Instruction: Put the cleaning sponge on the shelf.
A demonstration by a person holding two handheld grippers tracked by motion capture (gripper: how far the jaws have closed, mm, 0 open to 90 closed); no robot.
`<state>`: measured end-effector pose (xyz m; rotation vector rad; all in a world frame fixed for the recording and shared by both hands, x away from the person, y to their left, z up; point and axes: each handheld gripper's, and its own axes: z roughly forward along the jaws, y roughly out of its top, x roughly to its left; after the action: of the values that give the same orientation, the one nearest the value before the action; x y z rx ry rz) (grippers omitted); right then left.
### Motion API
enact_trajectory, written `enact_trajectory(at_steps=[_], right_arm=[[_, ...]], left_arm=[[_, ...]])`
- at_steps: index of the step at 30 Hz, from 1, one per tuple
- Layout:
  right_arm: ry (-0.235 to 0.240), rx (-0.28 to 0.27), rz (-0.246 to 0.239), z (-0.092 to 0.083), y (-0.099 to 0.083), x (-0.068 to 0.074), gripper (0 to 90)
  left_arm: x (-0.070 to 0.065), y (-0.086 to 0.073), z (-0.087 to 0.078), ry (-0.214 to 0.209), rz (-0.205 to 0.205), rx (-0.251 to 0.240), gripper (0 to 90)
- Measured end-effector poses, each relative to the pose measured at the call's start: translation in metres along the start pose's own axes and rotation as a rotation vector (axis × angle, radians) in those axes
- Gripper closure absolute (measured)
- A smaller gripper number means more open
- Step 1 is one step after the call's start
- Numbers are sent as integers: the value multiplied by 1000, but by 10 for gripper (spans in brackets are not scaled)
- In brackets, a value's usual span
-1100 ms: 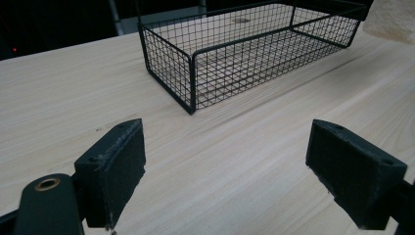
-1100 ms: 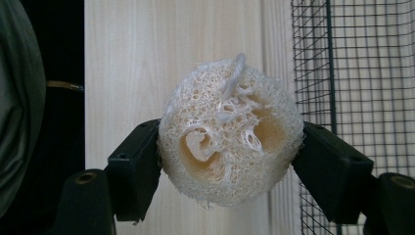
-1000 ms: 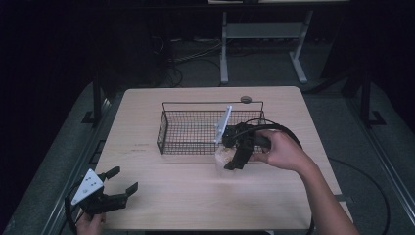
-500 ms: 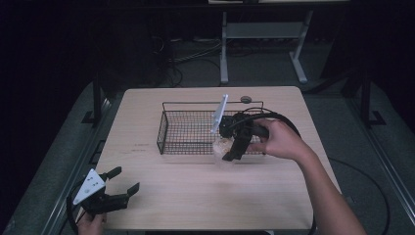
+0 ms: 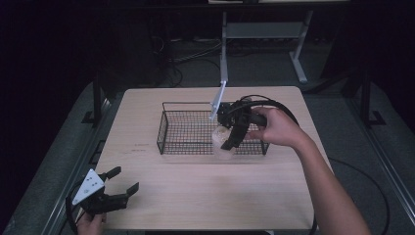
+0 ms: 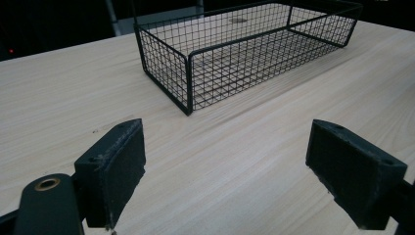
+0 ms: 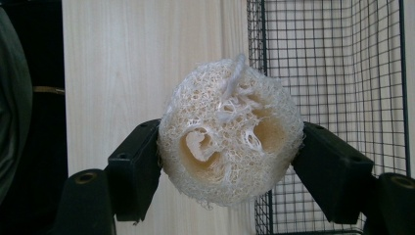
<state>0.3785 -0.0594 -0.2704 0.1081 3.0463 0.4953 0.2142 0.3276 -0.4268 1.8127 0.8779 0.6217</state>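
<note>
Fibrous round loofah (image 7: 229, 132) pinched in right tongs (image 7: 230, 161) over wire basket (image 7: 337, 73).

Bare table (image 5: 195, 196) before left claw (image 5: 113, 188); wire basket (image 5: 186, 132) ahead.

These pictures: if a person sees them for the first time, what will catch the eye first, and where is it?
First comes the pale loofah sponge, clamped between the jaws of the right gripper at the near wall of the black wire basket, which stands in the middle of the wooden table. Next is the left gripper, open and holding nothing, at the table's near left corner.
</note>
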Motion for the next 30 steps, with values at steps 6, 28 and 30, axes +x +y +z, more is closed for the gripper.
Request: enact_trajectory(at_steps=[6,28,30], right_arm=[[9,-6,20,-2,0,-10,277],[-8,3,49,-7,13,-45,277],[-10,12,66,-2,12,-52,277]], left_arm=[[0,0,0,0,1,-1,141],[1,0,0,-1,1,-1,141],[1,0,0,-2,1,-1,141]])
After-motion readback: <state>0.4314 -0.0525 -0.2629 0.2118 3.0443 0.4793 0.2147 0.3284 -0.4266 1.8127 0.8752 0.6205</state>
